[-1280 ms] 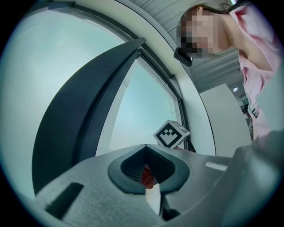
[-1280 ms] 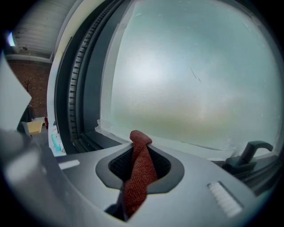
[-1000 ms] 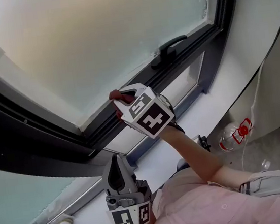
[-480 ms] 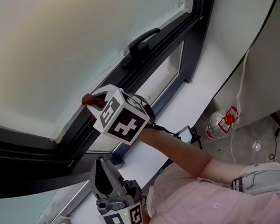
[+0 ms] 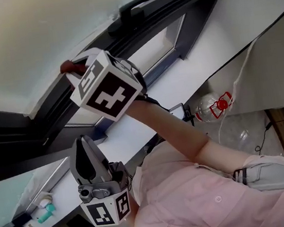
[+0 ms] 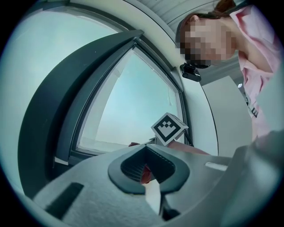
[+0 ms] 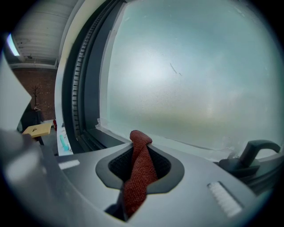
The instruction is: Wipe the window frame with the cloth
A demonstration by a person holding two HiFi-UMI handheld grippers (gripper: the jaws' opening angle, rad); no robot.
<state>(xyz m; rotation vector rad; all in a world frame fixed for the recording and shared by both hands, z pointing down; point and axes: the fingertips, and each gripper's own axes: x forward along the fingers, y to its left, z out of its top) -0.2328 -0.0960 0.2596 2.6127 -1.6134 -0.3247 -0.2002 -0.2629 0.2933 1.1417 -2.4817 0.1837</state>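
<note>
**A:** What has your right claw got?

**B:** My right gripper (image 7: 141, 153) is clamped on the red cloth (image 7: 138, 177). The jaws pinch it along its length, so a folded nub pokes out past the tips. I'd say that nub is the part meant to rub.

**A:** And where is the cloth, going by the window handle (image 5: 131, 10)?

**B:** It's left of the handle, along the same dark rail of the window frame (image 5: 102, 42), just under the frosted glass (image 7: 186, 71). The nub looks to be on that rail, but I can't be certain it touches. I hold the claw end-on to the rail so that the cloth meets it first, not the jaws.

**A:** What about your other claw?

**B:** My left gripper (image 5: 82, 144) has its jaws together on nothing. It hangs well below the handle, out past the edge of the white sill (image 5: 179, 82). I judge it's parked there so the wiping arm can move freely.

**A:** Is anything else nearby?

**B:** A clear bottle (image 5: 211, 107) with a red cap lies on the floor, below and to the right of the handle. It's out of the way.
</note>
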